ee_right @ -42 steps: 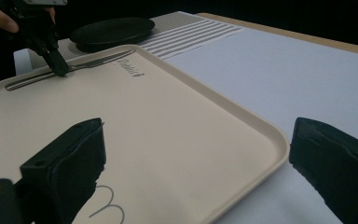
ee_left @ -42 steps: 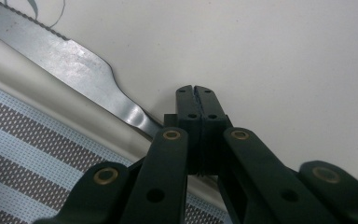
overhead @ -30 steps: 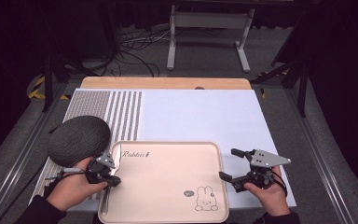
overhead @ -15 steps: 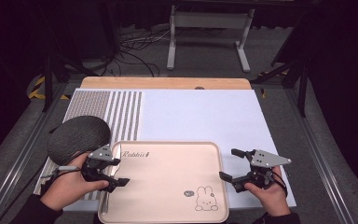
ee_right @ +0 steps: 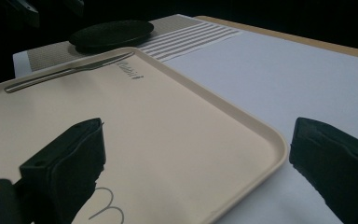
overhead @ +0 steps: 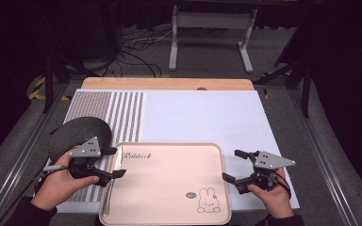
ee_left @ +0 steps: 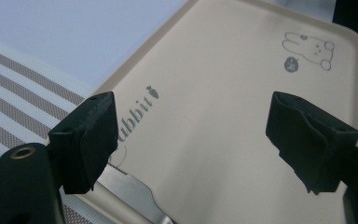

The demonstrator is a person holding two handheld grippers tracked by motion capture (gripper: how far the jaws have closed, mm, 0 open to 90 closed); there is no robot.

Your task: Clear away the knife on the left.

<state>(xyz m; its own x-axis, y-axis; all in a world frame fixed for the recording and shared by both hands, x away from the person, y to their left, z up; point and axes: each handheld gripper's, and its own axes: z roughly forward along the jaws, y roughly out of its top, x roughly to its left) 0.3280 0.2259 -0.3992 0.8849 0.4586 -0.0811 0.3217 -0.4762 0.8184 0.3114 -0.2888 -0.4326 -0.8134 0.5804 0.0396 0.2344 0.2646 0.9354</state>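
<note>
Nearest the person, the beige rabbit-print tray [overhead: 169, 188] lies on the white mat [overhead: 207, 117] that covers the surface. Along the tray's left rim lies a metal knife [ee_right: 70, 70], flat, its blade toward the printed word. The left tool [overhead: 115, 162] hovers just above that rim; its jaws have just been opening and now stand wide apart with nothing between them, the knife's blade showing below in the left gripper view. The right tool [overhead: 233, 165] sits at the tray's right edge, jaws spread wide and empty, one over the tray and one over the mat. Farther left, a dark round plate [overhead: 78, 134] rests on the striped placemat [overhead: 118, 110].
</note>
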